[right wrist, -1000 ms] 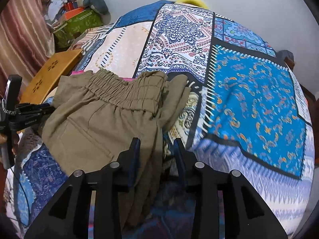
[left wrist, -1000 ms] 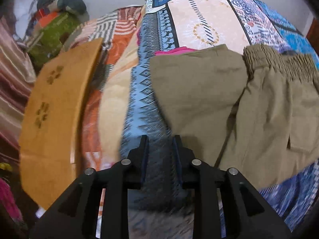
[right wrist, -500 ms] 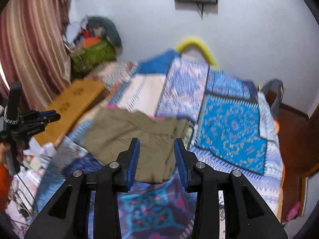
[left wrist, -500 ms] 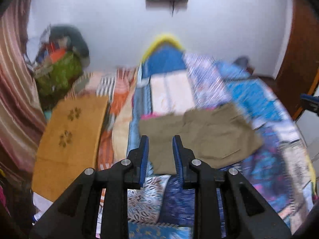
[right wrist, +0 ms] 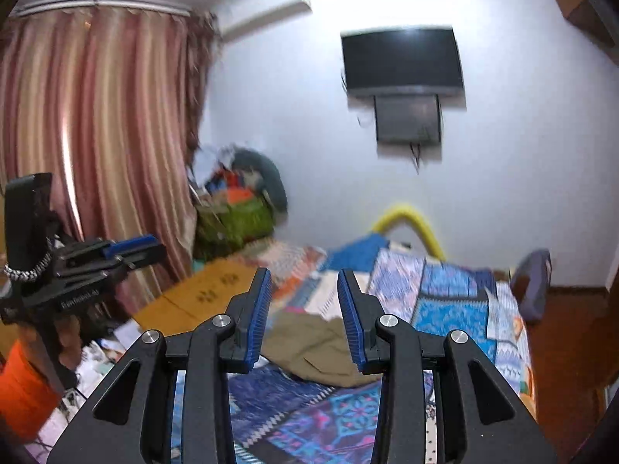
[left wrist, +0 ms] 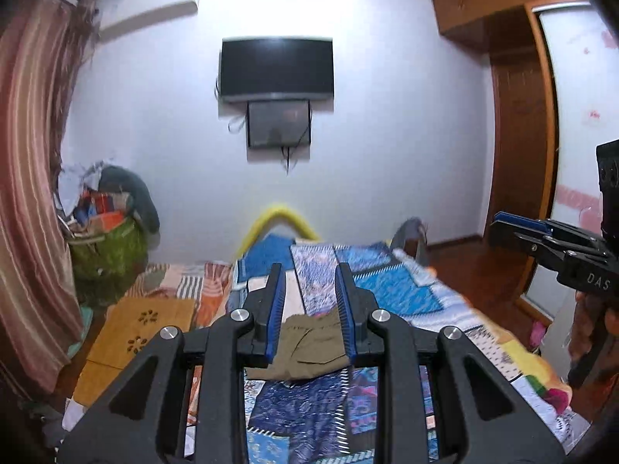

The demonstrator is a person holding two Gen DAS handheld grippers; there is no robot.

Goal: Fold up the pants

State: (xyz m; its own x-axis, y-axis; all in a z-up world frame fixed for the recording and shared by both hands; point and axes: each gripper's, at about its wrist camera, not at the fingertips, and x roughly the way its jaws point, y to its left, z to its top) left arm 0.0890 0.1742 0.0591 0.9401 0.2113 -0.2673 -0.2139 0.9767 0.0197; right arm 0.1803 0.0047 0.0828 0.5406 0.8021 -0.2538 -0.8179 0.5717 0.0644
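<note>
The khaki pants [left wrist: 305,352] lie folded in a compact stack on the patterned bedspread [left wrist: 390,294], seen far off between the fingers of both grippers; they also show in the right wrist view [right wrist: 313,348]. My left gripper [left wrist: 309,290] is open and empty, raised well back from the bed. My right gripper [right wrist: 303,294] is open and empty, also raised and far from the pants. Each gripper shows at the edge of the other's view: the right gripper [left wrist: 518,228] and the left gripper [right wrist: 131,247].
A wooden board [left wrist: 139,324] lies left of the bed. A green bag piled with items [left wrist: 108,247] sits in the far left corner by striped curtains [right wrist: 96,147]. A TV [left wrist: 276,69] hangs on the far wall. A wooden wardrobe [left wrist: 518,154] stands at right.
Both grippers have pulled up and back from the bed, so the pants look small and far. Both gripper openings have widened a little.
</note>
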